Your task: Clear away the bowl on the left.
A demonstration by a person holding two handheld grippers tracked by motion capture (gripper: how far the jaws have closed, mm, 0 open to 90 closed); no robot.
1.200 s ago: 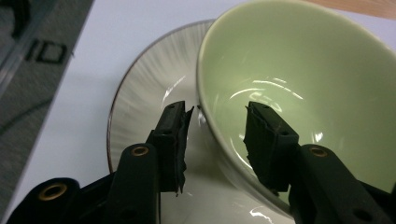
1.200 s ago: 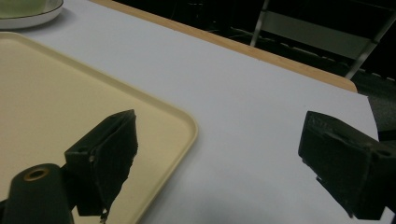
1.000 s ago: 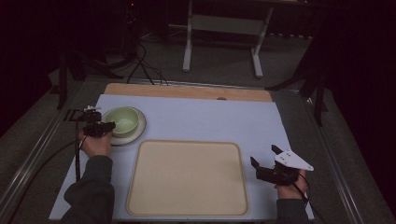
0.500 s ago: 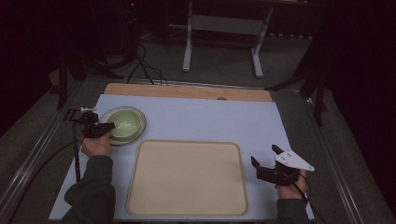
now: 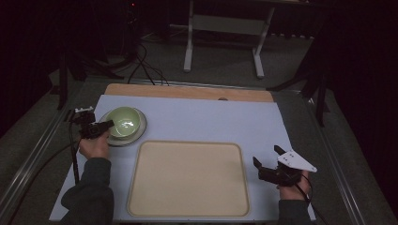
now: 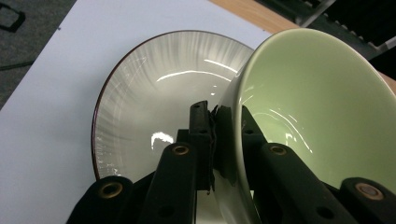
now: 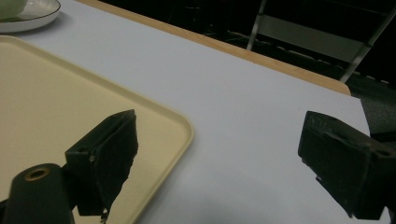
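Note:
A pale green bowl (image 5: 123, 121) (image 6: 317, 107) rests on a white plate (image 5: 139, 131) (image 6: 154, 98) with a dark rim at the table's left. My left gripper (image 5: 107, 125) (image 6: 215, 119) is shut on the bowl's near rim, one jaw inside and one outside; the bowl looks tilted over the plate. A beige tray (image 5: 187, 177) (image 7: 51, 116) lies empty at the front middle. My right gripper (image 5: 266, 160) (image 7: 219, 154) hovers open just right of the tray, with nothing between its jaws.
A light blue mat (image 5: 220, 119) (image 7: 243, 93) covers the table, with a wooden strip (image 5: 187, 91) along the far edge. A metal stand (image 5: 223, 28) and cables lie on the floor beyond. Rails run along both table sides.
The left gripper with the bowl has shifted slightly; the bowl looks a little more tipped on the plate. The right gripper has stayed in place.

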